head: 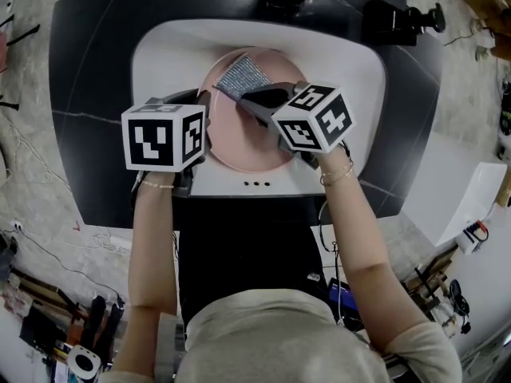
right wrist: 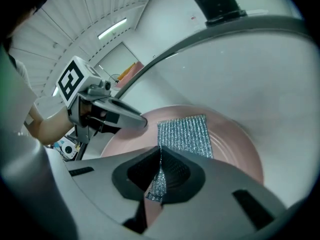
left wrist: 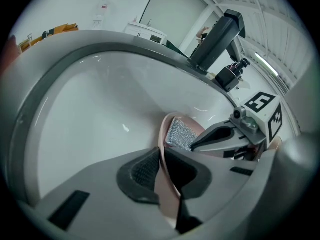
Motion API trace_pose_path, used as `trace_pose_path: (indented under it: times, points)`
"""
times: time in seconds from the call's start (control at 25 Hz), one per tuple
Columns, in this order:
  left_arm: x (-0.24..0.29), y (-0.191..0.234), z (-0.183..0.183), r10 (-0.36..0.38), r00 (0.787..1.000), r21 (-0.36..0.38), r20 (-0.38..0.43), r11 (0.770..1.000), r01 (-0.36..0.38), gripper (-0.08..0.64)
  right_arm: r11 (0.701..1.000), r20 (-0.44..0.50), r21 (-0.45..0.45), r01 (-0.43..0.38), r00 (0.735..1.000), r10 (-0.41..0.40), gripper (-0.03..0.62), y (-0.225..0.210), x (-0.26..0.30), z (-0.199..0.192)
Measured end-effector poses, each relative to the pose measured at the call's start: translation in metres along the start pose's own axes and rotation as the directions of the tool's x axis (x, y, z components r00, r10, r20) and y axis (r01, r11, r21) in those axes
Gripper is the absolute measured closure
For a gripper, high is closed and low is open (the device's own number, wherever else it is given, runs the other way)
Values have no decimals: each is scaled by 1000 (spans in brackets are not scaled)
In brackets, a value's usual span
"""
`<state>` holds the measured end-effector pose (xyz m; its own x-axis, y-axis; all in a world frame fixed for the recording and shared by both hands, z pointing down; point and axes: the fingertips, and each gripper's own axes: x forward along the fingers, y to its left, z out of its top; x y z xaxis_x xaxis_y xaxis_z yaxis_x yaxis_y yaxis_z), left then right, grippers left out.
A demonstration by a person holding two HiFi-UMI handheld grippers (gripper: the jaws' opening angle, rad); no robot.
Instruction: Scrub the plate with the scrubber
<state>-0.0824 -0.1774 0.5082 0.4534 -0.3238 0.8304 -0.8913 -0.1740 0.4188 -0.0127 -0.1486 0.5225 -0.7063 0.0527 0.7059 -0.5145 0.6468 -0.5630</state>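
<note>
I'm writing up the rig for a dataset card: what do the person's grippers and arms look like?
The left gripper and right gripper have smooth grey bodies with black ribbed jaw pads. Each carries a white cube printed with black square markers. The person wears a pale short-sleeved top and a thin bracelet on each wrist.

Nothing here can be read as a word, brand or number. The only sign-like marks are black-and-white square code patterns. One set is on the left marker cube (head: 164,136), on the left gripper (head: 204,102) at centre left of the head view. The other is on the right marker cube (head: 313,118), on the right gripper (head: 244,100) at centre right. A small red-and-white sticker (left wrist: 102,6) on the wall (left wrist: 60,9), upper left of the left gripper view, is too small to read.
</note>
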Motion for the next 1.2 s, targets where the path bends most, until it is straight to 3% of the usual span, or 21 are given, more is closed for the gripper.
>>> trace_pose_path:
  times: [0.24,0.52,0.96,1.2]
  points:
    - [-1,-1,1,0,1000,-4,1,1000,0,517,996,24,67,61,998,-63,571,-20,-10,1]
    - [-3,-1,3,4,1000,11,11,1000,-4,517,986,-57,85,141,989,-137,571,-38,-28,-24]
    - [-2,0,1,13,1000,13,5,1000,-13,517,992,-192,87,89,979,-71,571,-7,-39,-66]
    - [-2,-1,4,15,1000,25,9,1000,-15,517,995,-215,95,40,976,-19,571,14,-39,-76]
